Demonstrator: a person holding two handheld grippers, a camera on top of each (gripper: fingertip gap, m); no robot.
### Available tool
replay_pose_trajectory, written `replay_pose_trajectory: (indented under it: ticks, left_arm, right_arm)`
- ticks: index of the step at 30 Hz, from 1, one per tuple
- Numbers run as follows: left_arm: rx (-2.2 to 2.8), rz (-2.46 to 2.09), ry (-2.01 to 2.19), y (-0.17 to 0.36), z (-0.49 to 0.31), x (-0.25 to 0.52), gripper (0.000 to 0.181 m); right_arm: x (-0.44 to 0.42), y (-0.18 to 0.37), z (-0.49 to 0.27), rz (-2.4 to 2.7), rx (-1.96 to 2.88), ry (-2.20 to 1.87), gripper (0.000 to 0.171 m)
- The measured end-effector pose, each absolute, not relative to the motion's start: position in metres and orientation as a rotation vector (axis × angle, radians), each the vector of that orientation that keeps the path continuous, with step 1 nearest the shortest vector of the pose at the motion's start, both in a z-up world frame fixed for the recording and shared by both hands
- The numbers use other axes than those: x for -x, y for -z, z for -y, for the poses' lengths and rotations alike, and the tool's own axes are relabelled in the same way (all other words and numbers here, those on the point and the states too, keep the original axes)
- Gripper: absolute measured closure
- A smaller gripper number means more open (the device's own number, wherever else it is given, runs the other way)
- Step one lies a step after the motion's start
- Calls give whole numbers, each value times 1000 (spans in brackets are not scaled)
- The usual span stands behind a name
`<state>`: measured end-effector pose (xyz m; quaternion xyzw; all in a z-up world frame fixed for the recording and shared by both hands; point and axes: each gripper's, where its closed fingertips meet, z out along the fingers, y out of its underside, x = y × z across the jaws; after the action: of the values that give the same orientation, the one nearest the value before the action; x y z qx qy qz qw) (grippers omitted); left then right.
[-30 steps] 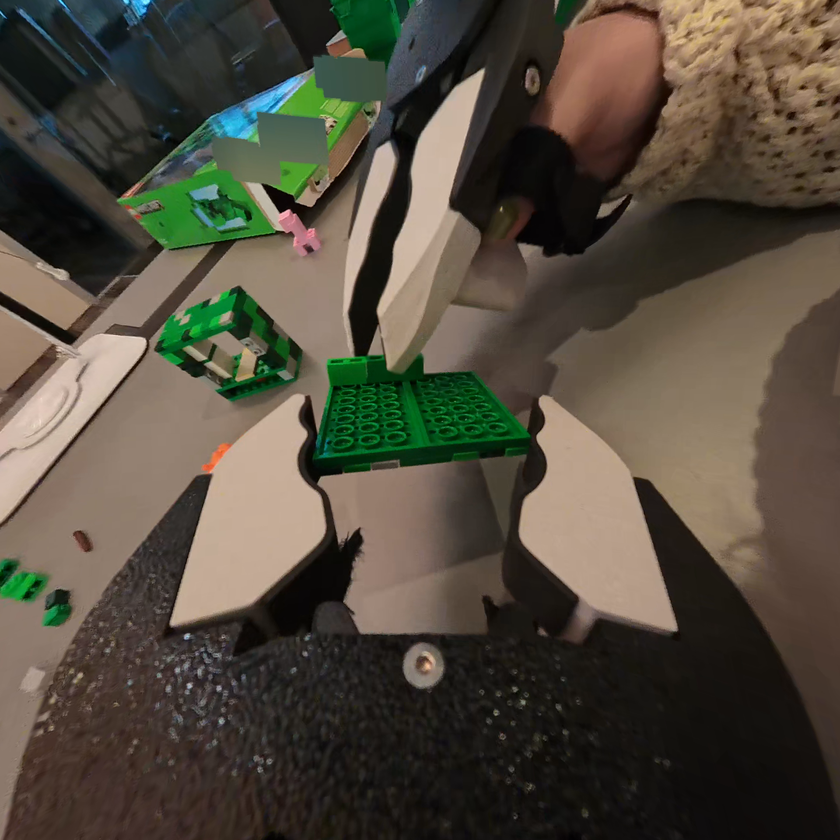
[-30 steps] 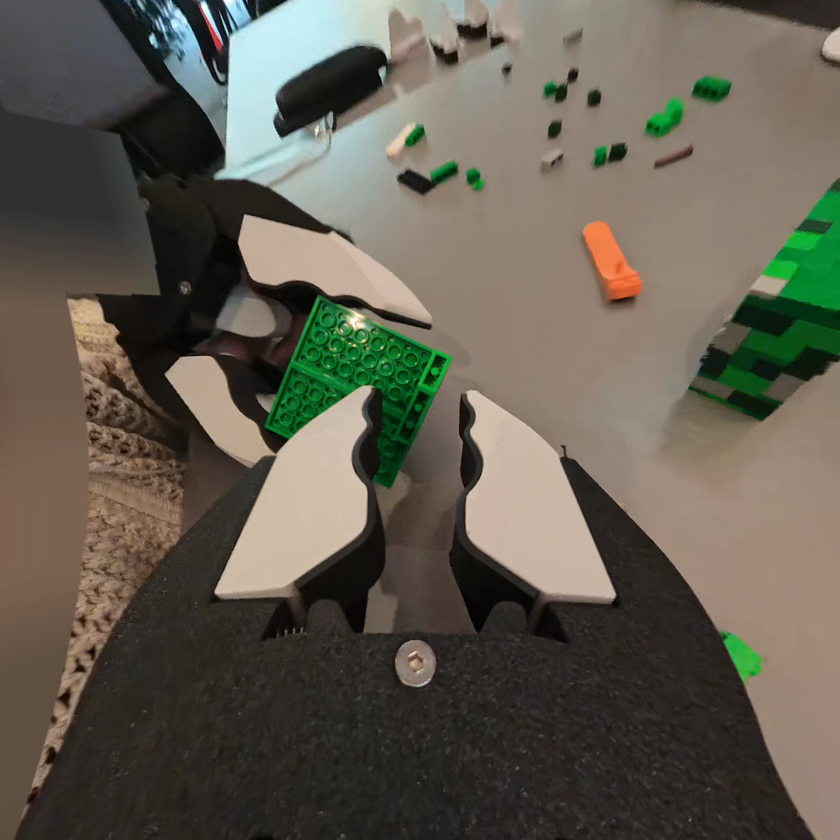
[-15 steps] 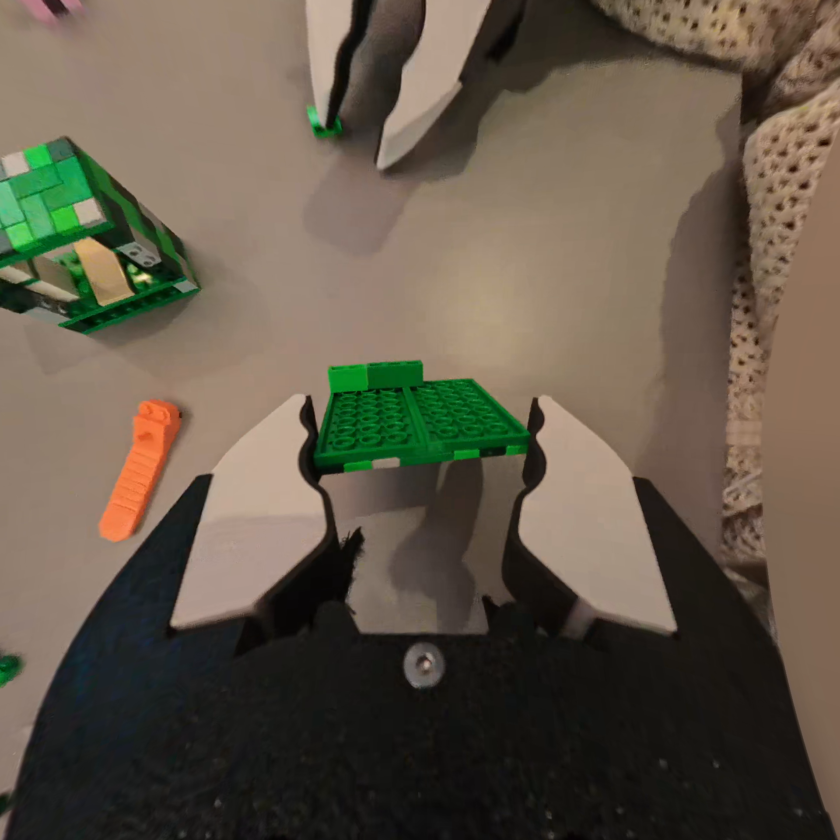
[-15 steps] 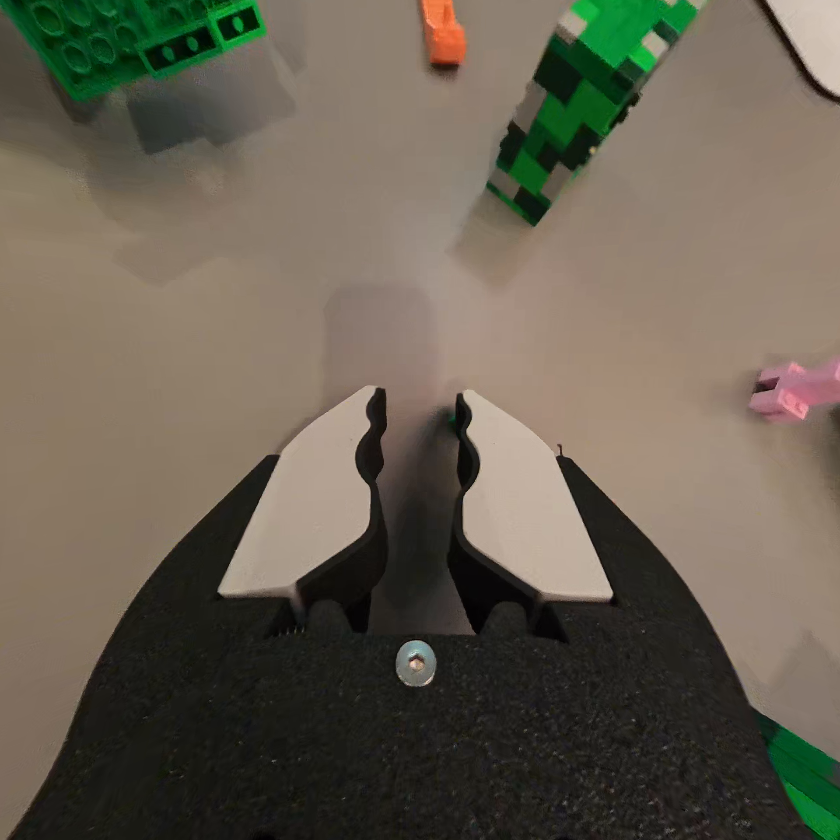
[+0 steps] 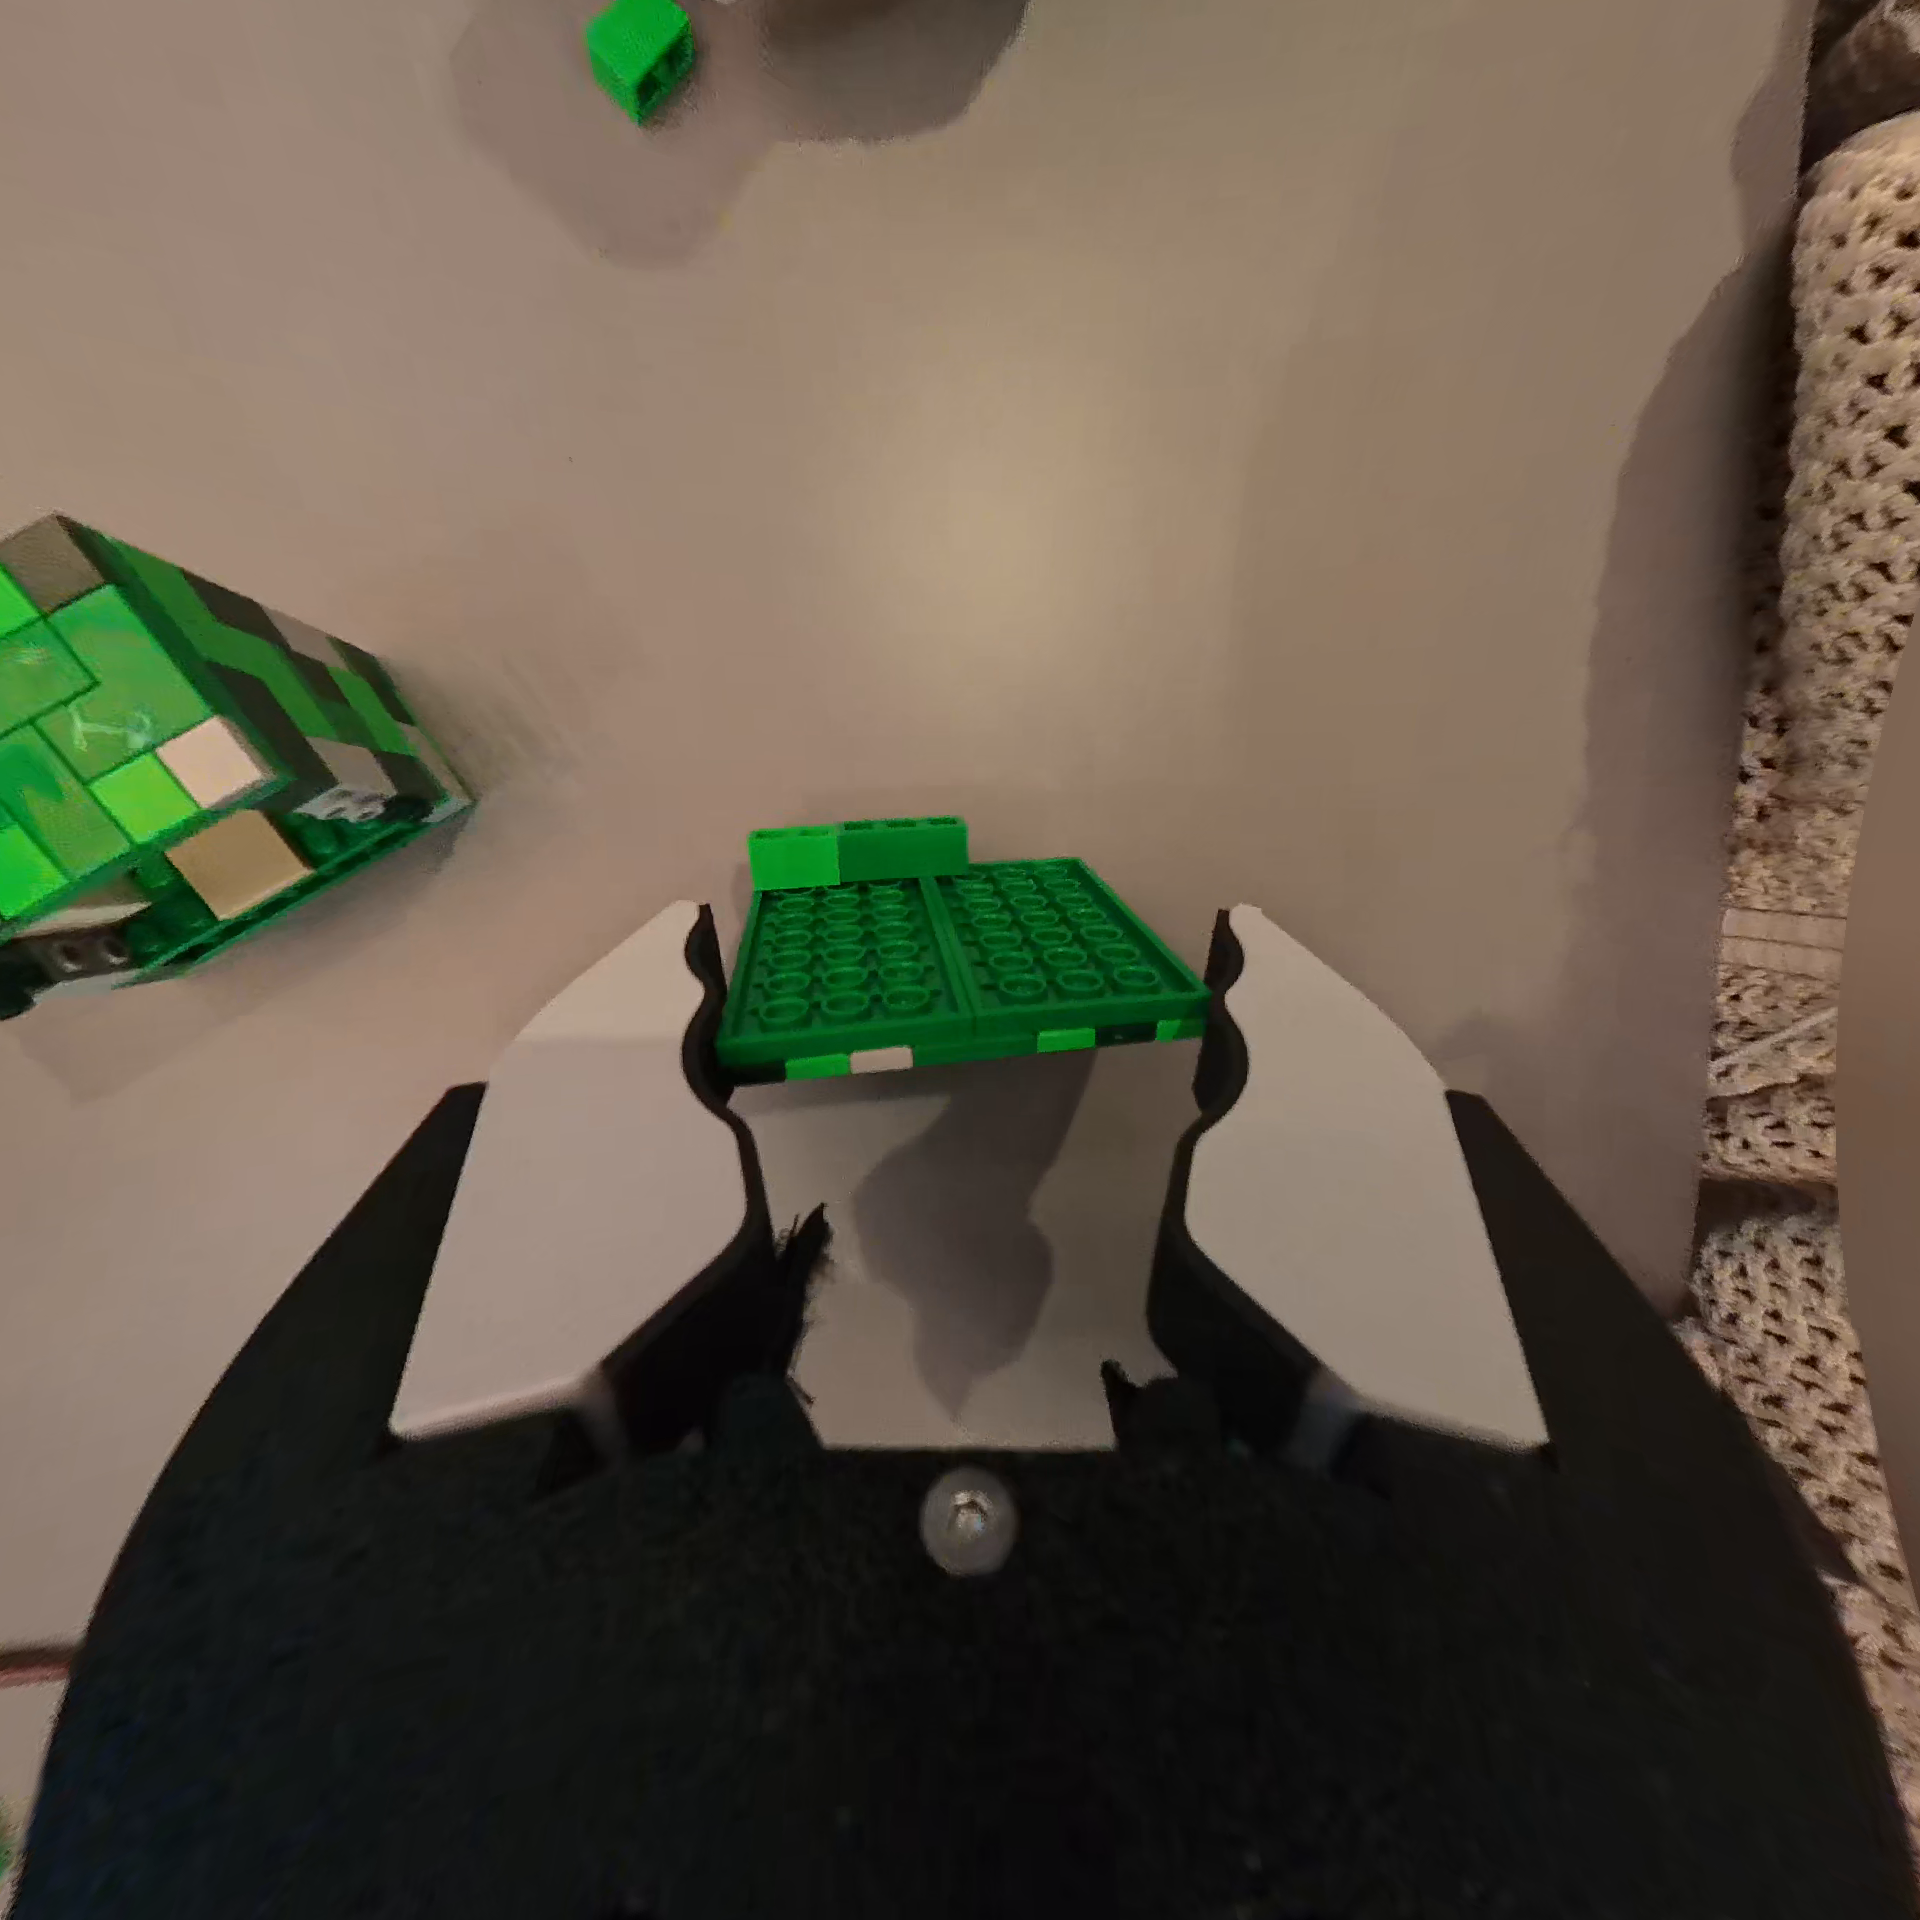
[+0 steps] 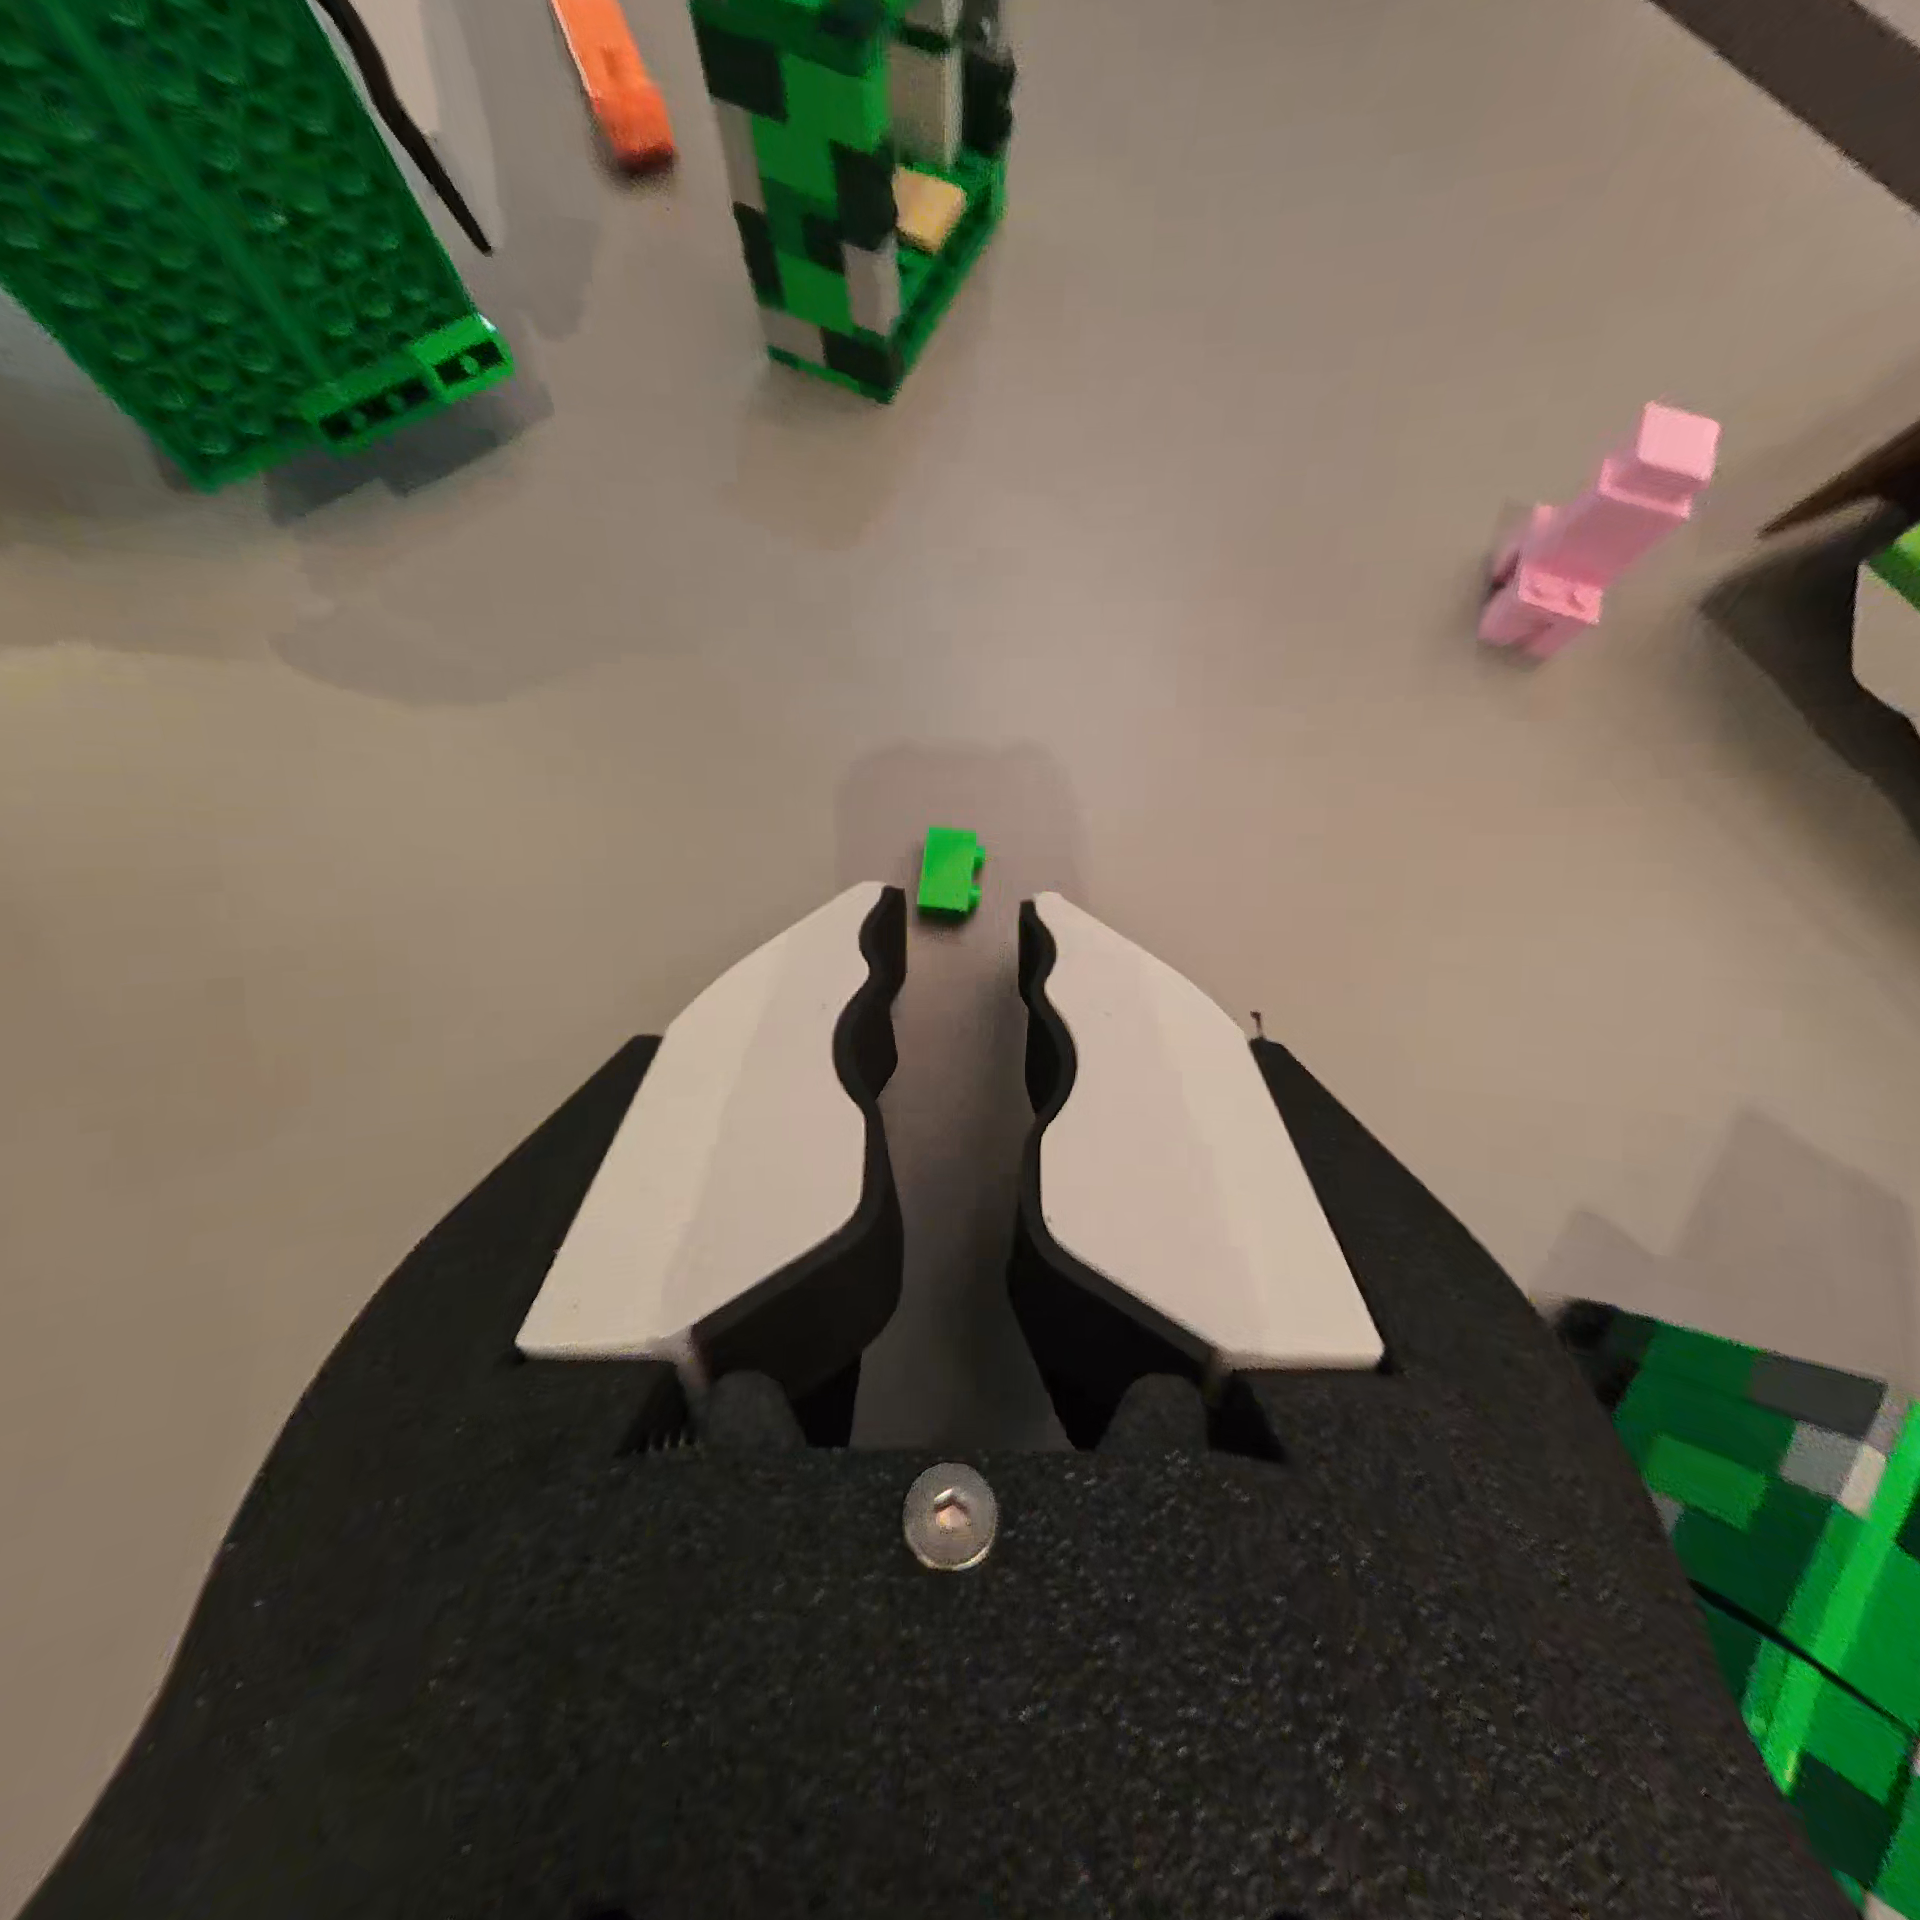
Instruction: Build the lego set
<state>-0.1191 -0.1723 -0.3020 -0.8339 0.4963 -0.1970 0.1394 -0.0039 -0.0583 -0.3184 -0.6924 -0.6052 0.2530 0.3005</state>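
My left gripper (image 5: 961, 966) is shut on a flat green plate assembly (image 5: 966, 961), gripped by its two side edges and held above the grey table, with a short row of green bricks (image 5: 857, 857) along its far edge. The same plate shows in the right wrist view (image 6: 208, 229) at top left. My right gripper (image 6: 961, 914) is open and empty, low over the table. A small bright green brick (image 6: 948, 873) lies just beyond its fingertips. That brick also shows at the top of the left wrist view (image 5: 639, 52).
A green, black and grey block build stands on the table (image 5: 187, 769), also in the right wrist view (image 6: 862, 187). An orange brick separator (image 6: 618, 94), a pink figure (image 6: 1590, 540) and another green build (image 6: 1808, 1558) lie nearby. A knitted sleeve (image 5: 1829, 727) is at right. Across from one pair of fingers to the other is roughly 15 cm.
My right gripper left the held plate and dropped to the table, closing in on the small green brick. The left gripper tilted down toward the table, still holding the plate.
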Motion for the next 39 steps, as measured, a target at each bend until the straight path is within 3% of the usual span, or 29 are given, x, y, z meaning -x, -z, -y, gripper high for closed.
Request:
replay_pose_trajectory:
  ticks: [11,16,20,24,29,39]
  left_arm:
    - [2436,-1523,613,312,187,118,93]
    - [2476,-1514,622,312,192,123,93]
    - [2488,-1514,613,312,193,125,93]
    - [2492,-1523,590,313,194,124,93]
    - [2495,-1539,538,313,193,121,93]
    - [2490,-1600,412,315,195,113,93]
  right_arm:
    - [19,331,66,1773,1827,-573,160]
    - [43,320,162,2344,1152,-967,160]
    - [59,329,181,2460,885,-892,160]
    - [62,322,168,2330,1040,-849,145]
    - [56,322,163,2047,1501,-777,150]
    - [52,327,186,1804,1867,-706,153]
